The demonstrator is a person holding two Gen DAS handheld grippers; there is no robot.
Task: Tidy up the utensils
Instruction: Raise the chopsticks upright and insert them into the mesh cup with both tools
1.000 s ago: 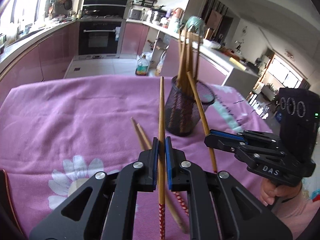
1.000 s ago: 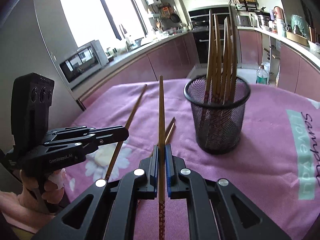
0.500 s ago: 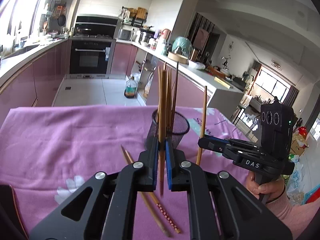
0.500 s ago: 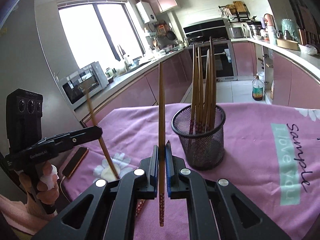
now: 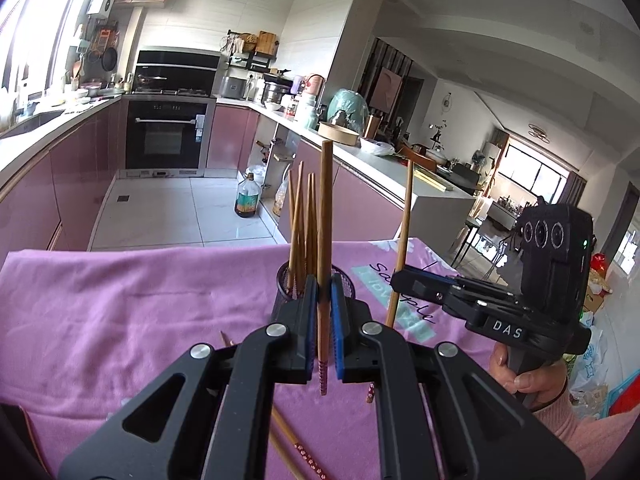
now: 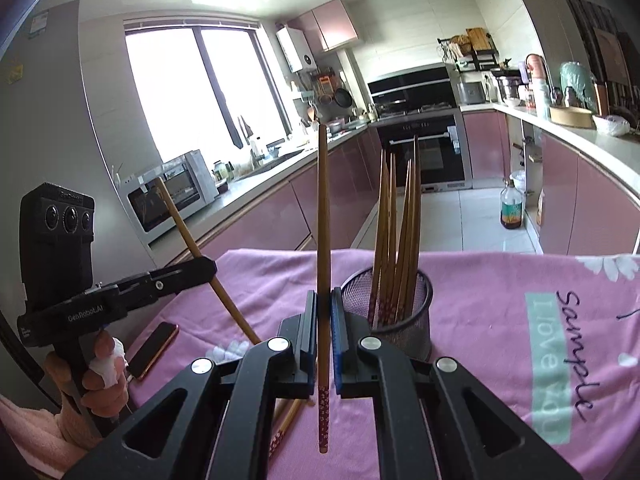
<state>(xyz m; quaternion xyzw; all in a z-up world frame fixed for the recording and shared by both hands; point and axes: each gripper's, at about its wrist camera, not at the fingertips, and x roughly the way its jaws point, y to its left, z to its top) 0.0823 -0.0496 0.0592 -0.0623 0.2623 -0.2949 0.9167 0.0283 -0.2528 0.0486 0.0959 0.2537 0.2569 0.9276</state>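
My left gripper is shut on a wooden chopstick that stands nearly upright, its patterned end hanging clear of the cloth. Behind it stands the black mesh holder with several chopsticks in it. My right gripper is shut on a second upright chopstick, just left of the holder. Each gripper also shows in the other's view: the right gripper to the holder's right, the left gripper to the left with its chopstick tilted. Two loose chopsticks lie on the cloth below.
A pink tablecloth with printed lettering covers the table. A phone lies near the table's left edge. A person's hands hold both gripper handles. Kitchen counters, an oven and a bottle on the floor stand beyond the table.
Both grippers have risen with their chopsticks, lifting them off the cloth. The chopsticks now stand more upright, and the holder sits lower in both views.
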